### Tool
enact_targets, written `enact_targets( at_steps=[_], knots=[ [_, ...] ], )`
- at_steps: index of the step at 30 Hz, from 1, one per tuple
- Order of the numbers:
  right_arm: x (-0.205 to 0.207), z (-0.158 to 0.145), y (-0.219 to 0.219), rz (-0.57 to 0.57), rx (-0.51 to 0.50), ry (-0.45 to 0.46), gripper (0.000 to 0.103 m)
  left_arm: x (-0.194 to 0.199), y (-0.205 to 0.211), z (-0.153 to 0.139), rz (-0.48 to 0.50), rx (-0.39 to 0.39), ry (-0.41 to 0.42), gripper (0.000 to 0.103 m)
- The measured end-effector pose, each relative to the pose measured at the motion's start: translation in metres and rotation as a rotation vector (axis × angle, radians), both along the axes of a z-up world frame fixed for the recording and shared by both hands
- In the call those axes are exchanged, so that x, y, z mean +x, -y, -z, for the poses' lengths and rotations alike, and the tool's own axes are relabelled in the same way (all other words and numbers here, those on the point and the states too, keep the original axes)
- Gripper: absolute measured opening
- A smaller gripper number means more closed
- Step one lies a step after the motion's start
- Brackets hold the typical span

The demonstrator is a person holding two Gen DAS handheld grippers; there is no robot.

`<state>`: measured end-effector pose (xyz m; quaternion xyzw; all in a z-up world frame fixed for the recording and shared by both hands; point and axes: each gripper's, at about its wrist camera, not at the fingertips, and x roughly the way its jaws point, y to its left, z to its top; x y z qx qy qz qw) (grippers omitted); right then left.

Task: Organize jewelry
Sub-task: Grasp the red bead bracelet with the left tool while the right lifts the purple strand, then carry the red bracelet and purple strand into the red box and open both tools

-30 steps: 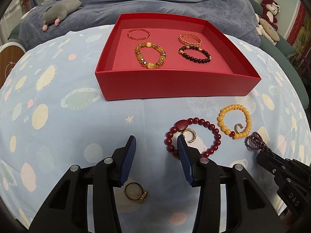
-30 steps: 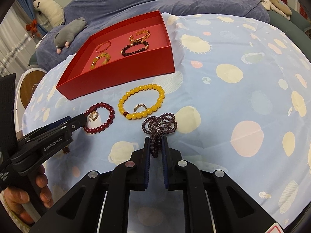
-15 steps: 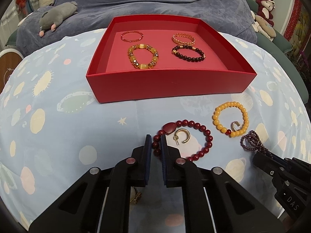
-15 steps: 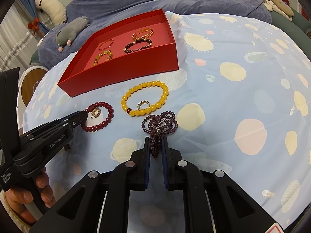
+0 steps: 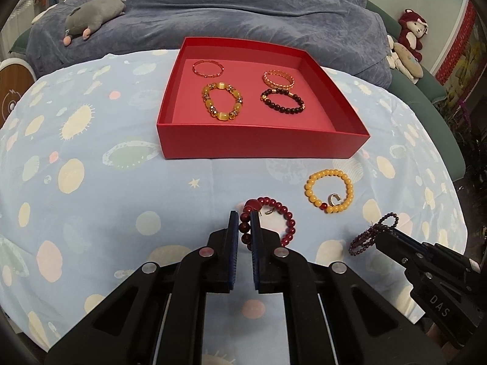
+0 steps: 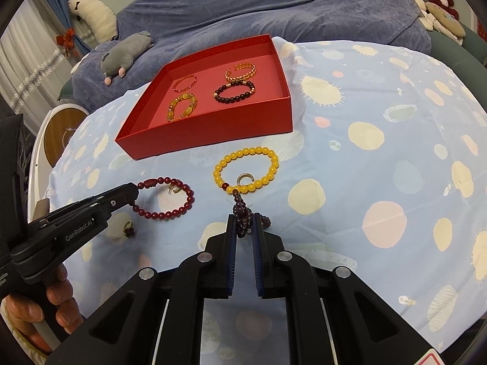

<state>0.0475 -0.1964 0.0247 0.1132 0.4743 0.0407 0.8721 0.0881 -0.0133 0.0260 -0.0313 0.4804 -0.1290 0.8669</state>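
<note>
In the left wrist view my left gripper [image 5: 243, 215] is shut on the near-left side of the dark red bead bracelet [image 5: 287, 223], raising that side off the cloth. A small gold earring [image 5: 269, 212] lies inside its loop. My right gripper [image 6: 244, 216] is shut on the bunched purple bead bracelet [image 6: 242, 211], which hangs between the pads. The yellow bead bracelet [image 6: 246, 168] lies flat ahead with a ring [image 6: 243, 179] inside it. Behind stands the red box [image 5: 261, 149], holding several bracelets.
A gold ring with a dark stone [image 6: 127, 228] lies on the spotted blue cloth [image 6: 380, 152] near the left gripper [image 6: 134, 193], which a hand [image 6: 57, 304] holds. A grey plush toy [image 5: 91, 12] and other soft toys rest on the blue-covered sofa behind.
The left jaws, open over the red bracelet a second ago, have shut on it and risen. The right gripper has lifted the purple bracelet, which now bunches up.
</note>
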Motion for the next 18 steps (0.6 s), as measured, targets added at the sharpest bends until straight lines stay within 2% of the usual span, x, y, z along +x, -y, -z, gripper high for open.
enact_targets(
  at_steps=[18],
  knots=[
    [-0.002,-0.028,-0.009,-0.027,0.000,0.041,0.009,-0.014,-0.004,-0.037,0.021,-0.040,0.030,0.008]
  ],
)
